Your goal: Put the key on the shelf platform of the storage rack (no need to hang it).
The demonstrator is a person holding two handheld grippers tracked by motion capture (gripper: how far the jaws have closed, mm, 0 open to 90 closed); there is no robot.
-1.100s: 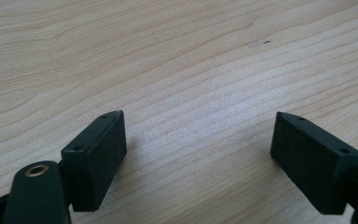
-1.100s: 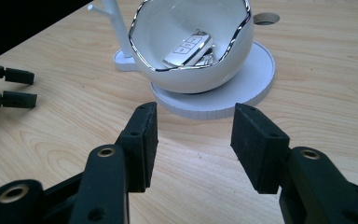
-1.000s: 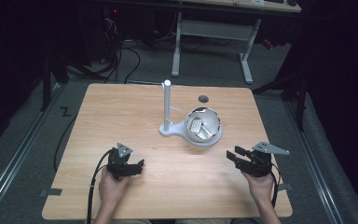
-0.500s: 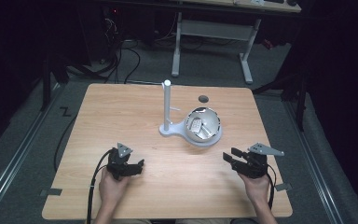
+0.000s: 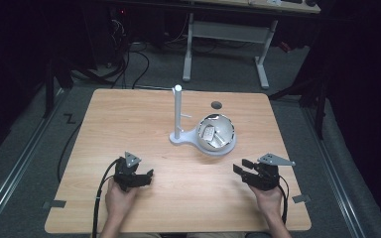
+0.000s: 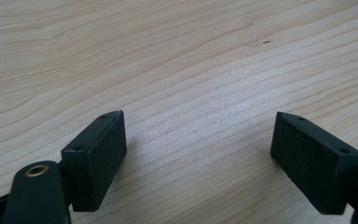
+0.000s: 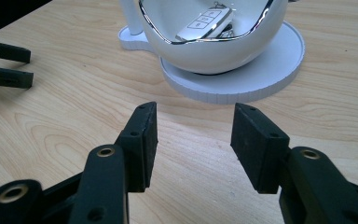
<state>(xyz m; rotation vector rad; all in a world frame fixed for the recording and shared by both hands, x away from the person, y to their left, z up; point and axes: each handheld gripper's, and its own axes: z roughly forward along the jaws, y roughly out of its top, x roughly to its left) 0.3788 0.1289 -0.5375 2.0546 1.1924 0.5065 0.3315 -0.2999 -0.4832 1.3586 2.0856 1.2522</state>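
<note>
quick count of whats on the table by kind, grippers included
grippers: 2, the left gripper and the right gripper, both open and empty
white stand with upright post: 1
white bowl on the stand's round base: 1
car key fob in the bowl: 1
dark round spot on the tabletop behind the bowl: 1
total: 6

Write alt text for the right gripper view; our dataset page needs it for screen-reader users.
The right gripper, jaws open and empty, points across a wooden table at a white bowl on a round white base. A car key fob lies in the bowl.
</note>
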